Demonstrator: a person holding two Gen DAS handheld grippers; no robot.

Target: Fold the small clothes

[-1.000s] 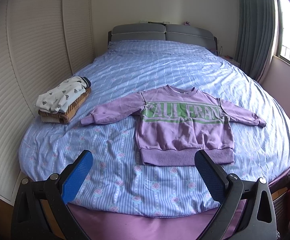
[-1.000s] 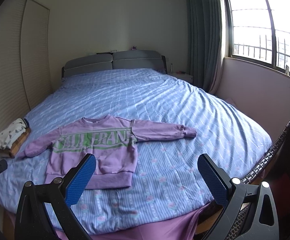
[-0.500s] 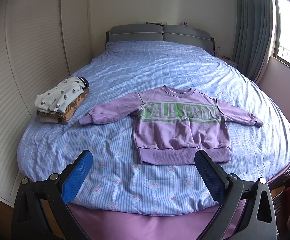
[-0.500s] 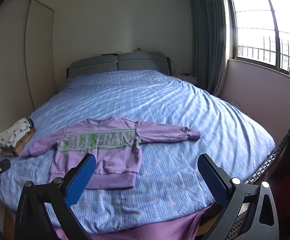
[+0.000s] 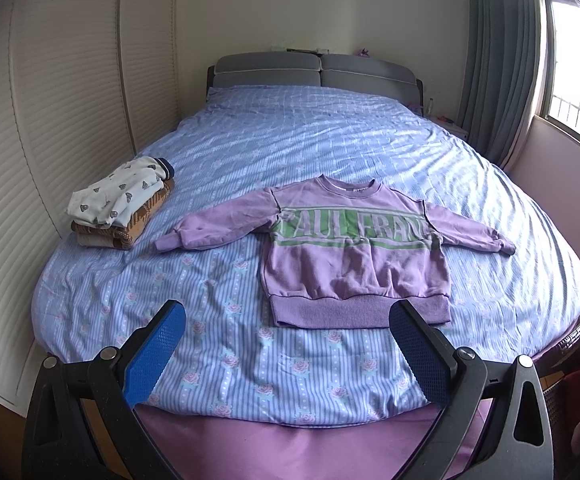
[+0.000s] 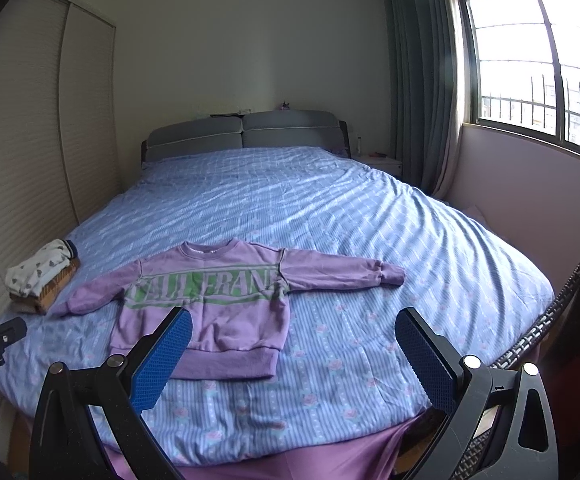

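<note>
we hold both tools above the foot of the bed (image 5: pixel 330 152), and neither touches anything. our left gripper (image 5: pixel 288 350) has its blue pads spread wide with nothing between them; our right gripper (image 6: pixel 292 354) is spread just as wide and also empty. the purple sweatshirt (image 5: pixel 354 256) lies flat on the striped blue cover, front up, sleeves stretched out to both sides, green lettering across the chest. it sits ahead of our left tool and slightly toward its right finger, the hem nearest us. from our right tool it lies ahead and to the left (image 6: pixel 210 300), partly behind the left finger. a small stack of folded clothes (image 5: pixel 124 204) rests far left of both, apart from the sweatshirt.
</note>
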